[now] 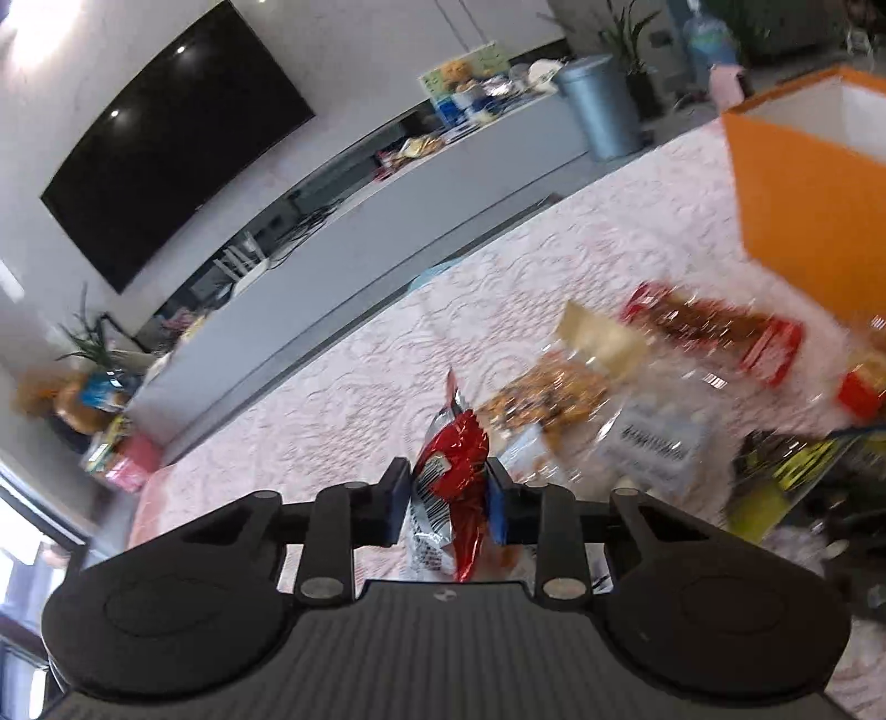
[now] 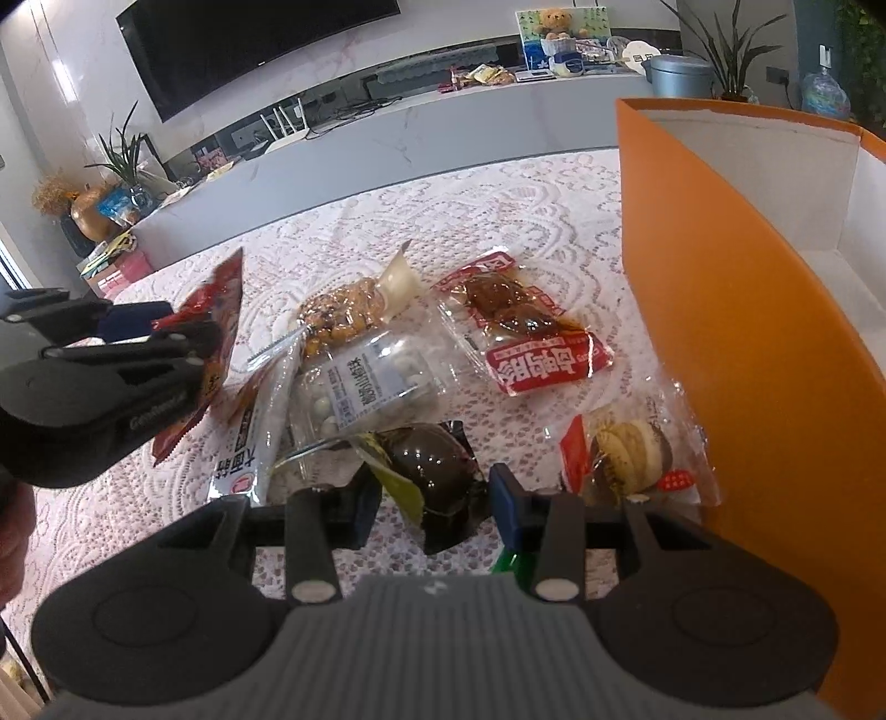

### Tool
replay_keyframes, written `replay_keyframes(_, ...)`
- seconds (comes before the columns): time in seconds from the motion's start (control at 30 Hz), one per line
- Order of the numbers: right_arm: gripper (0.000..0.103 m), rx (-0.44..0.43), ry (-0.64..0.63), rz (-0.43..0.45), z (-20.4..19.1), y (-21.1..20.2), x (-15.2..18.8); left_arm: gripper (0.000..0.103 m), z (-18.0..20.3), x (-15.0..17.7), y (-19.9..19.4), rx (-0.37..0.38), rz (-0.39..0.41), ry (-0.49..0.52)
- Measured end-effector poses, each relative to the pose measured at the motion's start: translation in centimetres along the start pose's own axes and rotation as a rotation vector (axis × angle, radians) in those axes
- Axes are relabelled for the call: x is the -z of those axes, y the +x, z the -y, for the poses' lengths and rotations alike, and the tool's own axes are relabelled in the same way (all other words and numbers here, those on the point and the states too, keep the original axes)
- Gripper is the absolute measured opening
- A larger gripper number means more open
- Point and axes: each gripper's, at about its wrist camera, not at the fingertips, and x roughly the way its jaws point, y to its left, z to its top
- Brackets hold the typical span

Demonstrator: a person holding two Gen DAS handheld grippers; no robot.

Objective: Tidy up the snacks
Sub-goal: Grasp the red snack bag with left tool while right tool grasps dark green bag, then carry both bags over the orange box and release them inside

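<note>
In the left wrist view my left gripper [image 1: 447,498] is shut on a red foil snack packet [image 1: 454,471], which stands up between the blue pads above the lace tablecloth [image 1: 343,399]. The right wrist view shows the same left gripper [image 2: 183,328] at the left, lifting that red packet [image 2: 224,310]. My right gripper [image 2: 436,504] has a dark packet with a brown egg [image 2: 432,471] squeezed between its pads. An open orange box [image 2: 747,332] with a white inside stands at the right, seen too as the orange box [image 1: 808,221].
On the cloth lie several snacks: a peanut bag [image 2: 340,315], a clear pack of white candies [image 2: 371,387], a red braised-meat pack [image 2: 531,338], a cookie pack [image 2: 626,454] and a long white pack [image 2: 246,448]. A grey cabinet [image 2: 443,133] and a TV [image 2: 249,50] stand beyond.
</note>
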Motion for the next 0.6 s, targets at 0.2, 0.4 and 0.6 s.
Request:
replay_keyframes(0.2,0.041,0.001,0.016,-0.007,0.4,0.3,0.1,0.033,-0.4,0.4,2.6,-0.002,-0.07,0.016)
replay_keyframes(0.4,0.041,0.01,-0.001,-0.006,0.1,0.3,0.2,0.028,-0.4,0.6,2.1,-0.001,-0.053,0.011)
replay_keyframes(0.6,0.04,0.015,-0.021,0.023,-0.3,-0.3,0.1,0.028,-1.2,0.7,1.0,-0.024,-0.033,-0.017)
